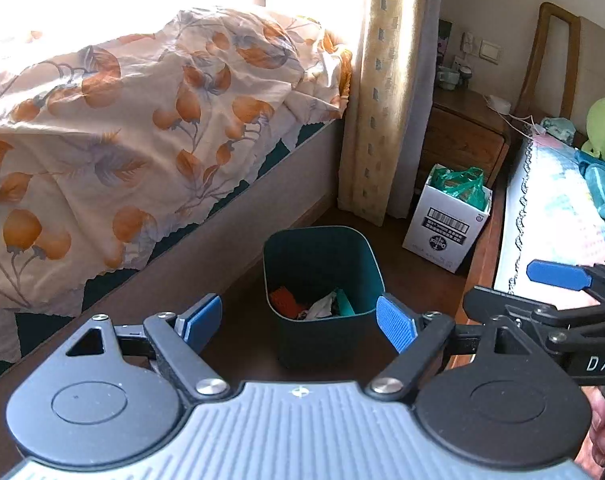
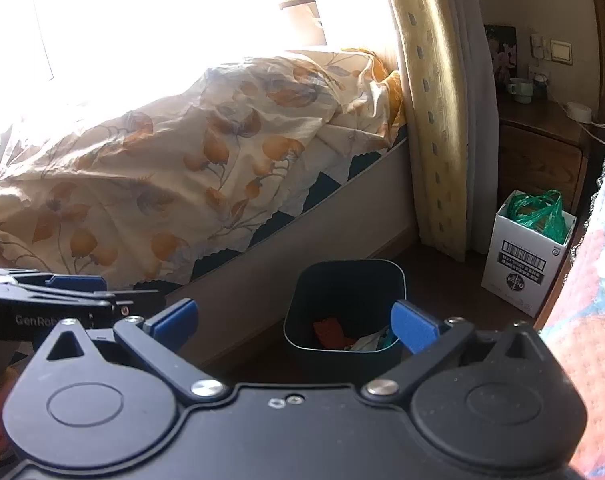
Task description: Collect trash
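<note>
A dark green trash bin (image 1: 322, 264) stands on the brown floor between two beds; it also shows in the right wrist view (image 2: 346, 292). Inside lie an orange wrapper (image 1: 283, 301), crumpled white paper (image 1: 321, 307) and a teal scrap (image 1: 345, 305). My left gripper (image 1: 300, 320) is open and empty, held above and short of the bin. My right gripper (image 2: 294, 322) is open and empty, also above the bin's near side. The right gripper's blue finger (image 1: 558, 275) shows at the right of the left wrist view; the left gripper (image 2: 62, 292) shows at the left of the right wrist view.
A bed with a floral orange quilt (image 1: 122, 128) runs along the left. A curtain (image 1: 386, 92) hangs behind the bin. A white cardboard box with a green plastic bag (image 1: 450, 216) stands by a wooden nightstand (image 1: 462, 136). Another bed (image 1: 554, 216) lies at the right.
</note>
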`<state>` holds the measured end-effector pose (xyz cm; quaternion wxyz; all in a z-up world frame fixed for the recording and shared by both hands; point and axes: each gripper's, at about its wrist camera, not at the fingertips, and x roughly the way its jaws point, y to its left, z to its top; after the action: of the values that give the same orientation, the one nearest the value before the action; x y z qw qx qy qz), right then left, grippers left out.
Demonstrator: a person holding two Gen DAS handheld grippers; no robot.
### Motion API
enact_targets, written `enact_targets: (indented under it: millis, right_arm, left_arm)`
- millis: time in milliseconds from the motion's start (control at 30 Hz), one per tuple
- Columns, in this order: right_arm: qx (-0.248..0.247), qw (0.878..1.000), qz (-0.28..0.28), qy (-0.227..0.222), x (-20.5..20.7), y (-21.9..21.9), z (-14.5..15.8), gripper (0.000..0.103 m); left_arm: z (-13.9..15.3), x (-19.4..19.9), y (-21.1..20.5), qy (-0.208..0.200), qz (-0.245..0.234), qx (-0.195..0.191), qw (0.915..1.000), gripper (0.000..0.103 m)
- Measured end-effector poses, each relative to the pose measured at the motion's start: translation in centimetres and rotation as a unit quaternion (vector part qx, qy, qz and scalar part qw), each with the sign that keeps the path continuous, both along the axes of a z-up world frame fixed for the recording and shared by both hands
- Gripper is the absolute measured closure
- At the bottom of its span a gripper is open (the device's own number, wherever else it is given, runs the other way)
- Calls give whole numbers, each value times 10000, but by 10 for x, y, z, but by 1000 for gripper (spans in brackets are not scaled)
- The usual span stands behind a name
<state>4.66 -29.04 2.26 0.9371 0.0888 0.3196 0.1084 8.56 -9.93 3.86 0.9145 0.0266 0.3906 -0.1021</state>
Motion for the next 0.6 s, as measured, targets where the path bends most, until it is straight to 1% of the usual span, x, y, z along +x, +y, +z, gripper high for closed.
enact_targets:
  millis: [200, 367, 600]
  right_arm:
    - [-78, 10000, -34, -50, -9, 3, 9, 0]
    - [-172, 9997, -18, -142, -13, 7, 16, 0]
    - [-282, 9993, -60, -258, -19, 10, 21, 0]
  left_arm:
    - [7, -13, 0, -78, -20, -16, 10000, 18]
    - [15, -21, 3, -267, 53, 13, 9996, 18]
    - [19, -30, 5, -332, 15, -63, 9994, 18]
